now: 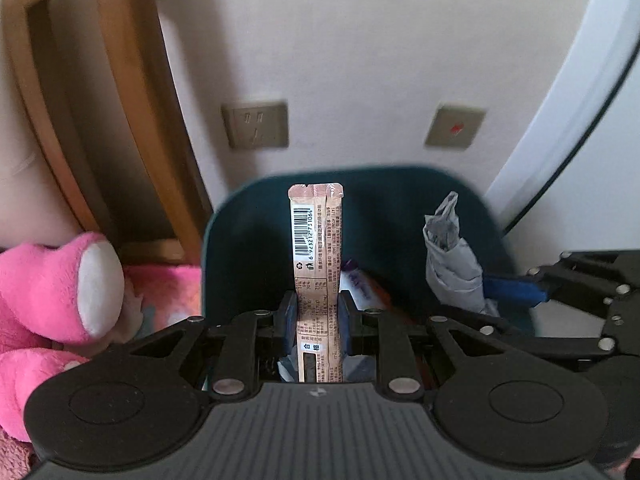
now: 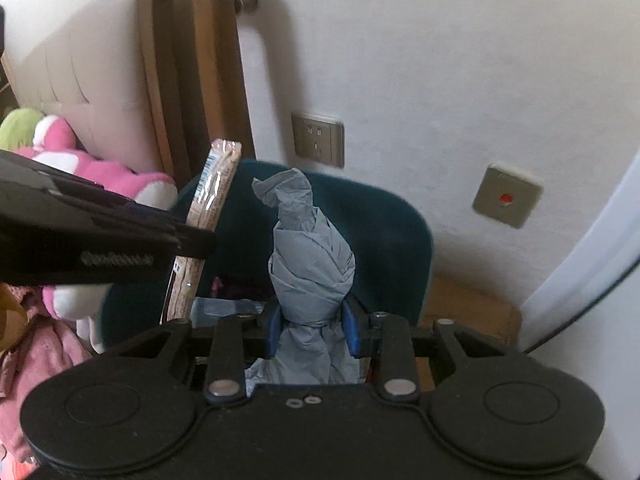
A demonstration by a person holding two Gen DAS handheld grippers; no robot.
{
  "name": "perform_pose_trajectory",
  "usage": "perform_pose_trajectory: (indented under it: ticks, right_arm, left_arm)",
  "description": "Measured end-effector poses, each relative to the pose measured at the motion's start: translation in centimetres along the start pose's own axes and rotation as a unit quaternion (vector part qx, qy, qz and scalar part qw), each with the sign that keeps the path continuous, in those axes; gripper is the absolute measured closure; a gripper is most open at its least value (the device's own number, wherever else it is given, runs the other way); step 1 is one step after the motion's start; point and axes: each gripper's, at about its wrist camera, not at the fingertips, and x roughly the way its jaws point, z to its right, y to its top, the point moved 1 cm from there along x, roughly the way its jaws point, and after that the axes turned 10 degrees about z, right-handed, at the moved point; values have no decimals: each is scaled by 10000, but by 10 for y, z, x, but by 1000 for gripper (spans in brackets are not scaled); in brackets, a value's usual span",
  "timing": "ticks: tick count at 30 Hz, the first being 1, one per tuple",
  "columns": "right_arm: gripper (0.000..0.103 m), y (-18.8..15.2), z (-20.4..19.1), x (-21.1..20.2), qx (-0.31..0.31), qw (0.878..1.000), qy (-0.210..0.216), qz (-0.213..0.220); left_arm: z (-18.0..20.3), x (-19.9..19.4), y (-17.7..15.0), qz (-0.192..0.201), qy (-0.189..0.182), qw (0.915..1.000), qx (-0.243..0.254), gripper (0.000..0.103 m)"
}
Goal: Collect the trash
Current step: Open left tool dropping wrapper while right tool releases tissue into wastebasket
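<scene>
Your left hand-held gripper (image 1: 318,316) clamps a wrapper (image 1: 316,240); your right hand-held gripper (image 2: 312,328) pinches a crumpled bag (image 2: 312,264) (both above the bin (image 1: 240,248)).

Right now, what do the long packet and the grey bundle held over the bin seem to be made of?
Long packet: thin glossy plastic film, it seems; shiny, with a crimped sealed top and a printed barcode.
Grey bundle: soft matte paper or tissue, possibly thin film; it is twisted and creased.
Bin: dark teal with a smooth wall, probably plastic.
</scene>
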Motion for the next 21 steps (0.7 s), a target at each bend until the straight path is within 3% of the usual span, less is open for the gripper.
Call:
perform_pose_trajectory:
  ticks: [8, 14, 21]
  right_arm:
    - [71, -9, 1, 50, -532, 9974, 136, -474]
    - [68, -8, -9, 63, -1032, 9925, 101, -652]
    - [46, -14, -17, 49, -1175, 9916, 98, -533]
  left_arm:
    - [0, 57, -17, -787, 286, 9965, 27, 82]
    - [3, 71, -30, -1054, 352, 9938, 92, 82]
    - [2, 64, -38, -1057, 325, 9938, 53, 77]
